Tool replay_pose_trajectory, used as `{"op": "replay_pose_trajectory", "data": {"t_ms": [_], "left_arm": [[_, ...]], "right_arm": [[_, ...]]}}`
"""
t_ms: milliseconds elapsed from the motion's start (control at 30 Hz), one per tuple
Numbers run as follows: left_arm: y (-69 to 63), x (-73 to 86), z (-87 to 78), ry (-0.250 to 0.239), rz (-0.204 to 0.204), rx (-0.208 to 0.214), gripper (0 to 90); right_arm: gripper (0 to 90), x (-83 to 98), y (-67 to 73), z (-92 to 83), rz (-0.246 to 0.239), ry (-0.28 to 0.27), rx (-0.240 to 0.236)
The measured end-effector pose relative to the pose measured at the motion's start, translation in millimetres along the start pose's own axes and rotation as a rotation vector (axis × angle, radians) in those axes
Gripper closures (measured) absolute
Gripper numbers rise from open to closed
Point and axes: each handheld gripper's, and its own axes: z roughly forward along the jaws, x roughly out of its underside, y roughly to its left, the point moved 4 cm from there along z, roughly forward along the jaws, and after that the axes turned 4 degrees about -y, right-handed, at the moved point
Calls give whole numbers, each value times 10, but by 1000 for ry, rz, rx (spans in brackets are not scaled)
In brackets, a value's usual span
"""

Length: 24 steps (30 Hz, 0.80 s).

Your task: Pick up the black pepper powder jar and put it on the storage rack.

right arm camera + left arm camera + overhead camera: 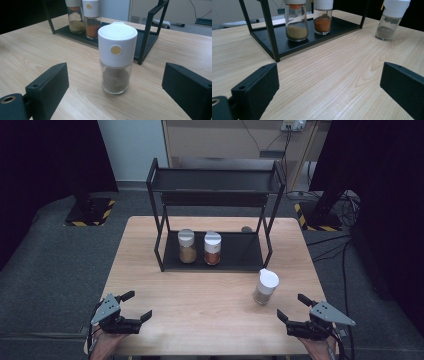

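Three glass spice jars with white caps stand on the scene, and the work in hand looks like getting the loose one onto the rack with the other two. At the near left corner of the pale wooden desk (200,320), the left gripper (134,306) hovers with its jaws spread wide and nothing between them. Farther back, the black metal two-tier rack (215,255) carries on its lower shelf a jar of yellowish-tan powder (187,246) and, just beside it to the right, a jar of orange-red powder (212,248); each looks under half full. Right of the rack's near right post, standing upright on the bare desk, is the third jar with grey-brown powder (117,58), only its lower part filled. The right gripper (295,307) sits near it at the near right, jaws wide apart and lined up either side of the jar without touching. The risk, as I judge it, is a tall, top-heavy jar on a smooth surface: one jaw arriving first could tip it or skid it toward the desk edge, and a pinch taken high on the slick cap might slip. The rack's post could also catch the jar on the way in.
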Motion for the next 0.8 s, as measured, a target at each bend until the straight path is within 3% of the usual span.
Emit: {"op": "replay_pose_trajectory", "data": {"t_ms": [333, 800], "left_arm": [[-7, -7, -5, 3, 1, -1, 12], [-2, -3, -9, 1, -2, -3, 12]], "right_arm": [[46, -74, 17, -41, 18, 1, 18], [44, -361, 57, -102, 17, 12, 24]]}}
